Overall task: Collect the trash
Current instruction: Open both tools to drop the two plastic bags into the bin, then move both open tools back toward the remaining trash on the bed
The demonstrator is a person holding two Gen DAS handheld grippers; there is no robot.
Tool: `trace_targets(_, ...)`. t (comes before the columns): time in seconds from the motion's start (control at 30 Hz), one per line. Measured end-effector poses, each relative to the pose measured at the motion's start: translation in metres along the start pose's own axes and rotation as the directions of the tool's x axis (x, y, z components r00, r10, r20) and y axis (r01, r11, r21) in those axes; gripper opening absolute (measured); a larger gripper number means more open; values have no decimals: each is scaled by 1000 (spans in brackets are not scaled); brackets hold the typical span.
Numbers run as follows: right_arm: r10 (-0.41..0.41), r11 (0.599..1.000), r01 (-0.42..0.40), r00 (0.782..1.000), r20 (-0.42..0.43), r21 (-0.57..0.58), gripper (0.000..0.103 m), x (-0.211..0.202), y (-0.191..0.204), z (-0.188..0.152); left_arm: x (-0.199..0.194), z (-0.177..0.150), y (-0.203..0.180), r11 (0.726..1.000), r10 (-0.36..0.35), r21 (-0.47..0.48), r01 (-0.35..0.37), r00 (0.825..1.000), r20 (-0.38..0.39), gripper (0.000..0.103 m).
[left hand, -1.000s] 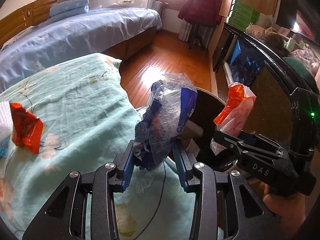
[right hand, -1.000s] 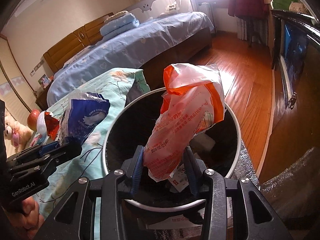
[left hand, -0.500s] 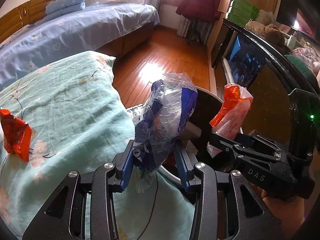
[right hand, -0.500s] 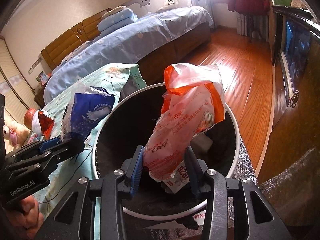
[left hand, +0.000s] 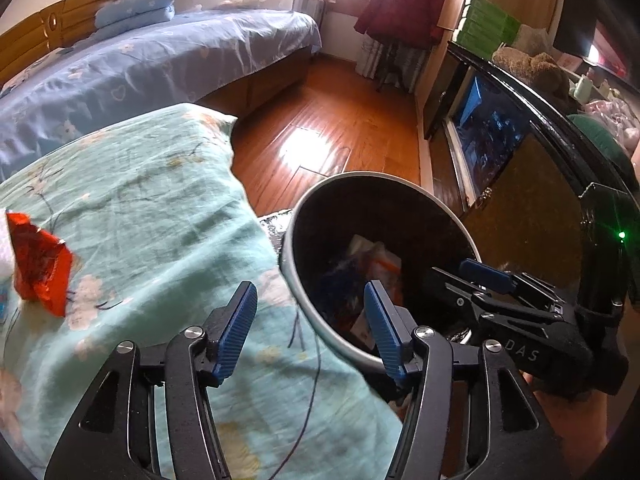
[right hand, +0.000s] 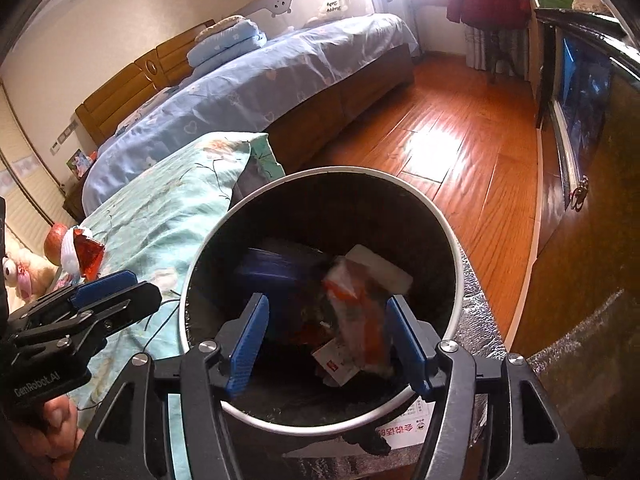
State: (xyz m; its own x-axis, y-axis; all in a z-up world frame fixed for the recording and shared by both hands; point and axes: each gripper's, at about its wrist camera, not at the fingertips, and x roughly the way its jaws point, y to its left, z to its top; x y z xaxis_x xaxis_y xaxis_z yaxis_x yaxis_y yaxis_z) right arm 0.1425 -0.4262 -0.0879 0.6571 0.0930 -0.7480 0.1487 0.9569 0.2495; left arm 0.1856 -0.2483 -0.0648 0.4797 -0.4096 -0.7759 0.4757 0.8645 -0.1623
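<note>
The next piece of trash to pick up looks like the crinkly red foil wrapper. It lies on the bed with the light green flowered cover, far to the left of the left tongs and a bit ahead of them. It sits up in a crumpled peak, so I cannot tell which way its long side runs. Something white touches its left side at the picture's edge; I cannot tell what it is.

The left tongs are open wide and hold nothing. They hang over the edge of the bed, just beside the round black trash bin with the pale rim. The right tongs are also open wide and empty, right above the bin's mouth.

Inside the bin lie a blue plastic bag, an orange and white snack bag and some white paper.

The left tongs are nearer to the red wrapper, so I think that hand should go for it. It would need to swing left across the bed cover. Nothing stands in the way on the cover. A thin dark cord lies on the bed close under the left tongs, and it could get snagged.

Beyond are a bigger bed with a blue sheet and a shiny wooden floor.
</note>
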Motion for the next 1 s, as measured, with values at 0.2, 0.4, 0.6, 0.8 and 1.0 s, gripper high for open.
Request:
trace_targets(0.2, 27, 1000, -27, 999, 28, 9, 74, -8, 9, -6, -13, -14, 19, 999, 28, -45, -28, 1000, 8, 58)
trace_targets(0.4, 74, 997, -75, 996, 47, 14, 80, -15, 26, -13, -30, -36, 50, 992, 47, -117, -46, 999, 8, 58)
trace_targets(0.6, 129, 992, -129, 990, 62, -15, 83, -19, 57, -21, -52, -57, 81, 982, 98, -164, -93, 995, 27, 58)
trace_targets(0.8, 171, 984, -168, 984, 55, -58, 84, -19, 92, -25, -71, -76, 115, 967, 137, -219, -126, 990, 36, 58)
trace_targets(1.0, 209, 973, -204, 977, 32, -109, 86, -13, 128, -31, -87, -92, 145, 949, 172, -274, -156, 984, 37, 58)
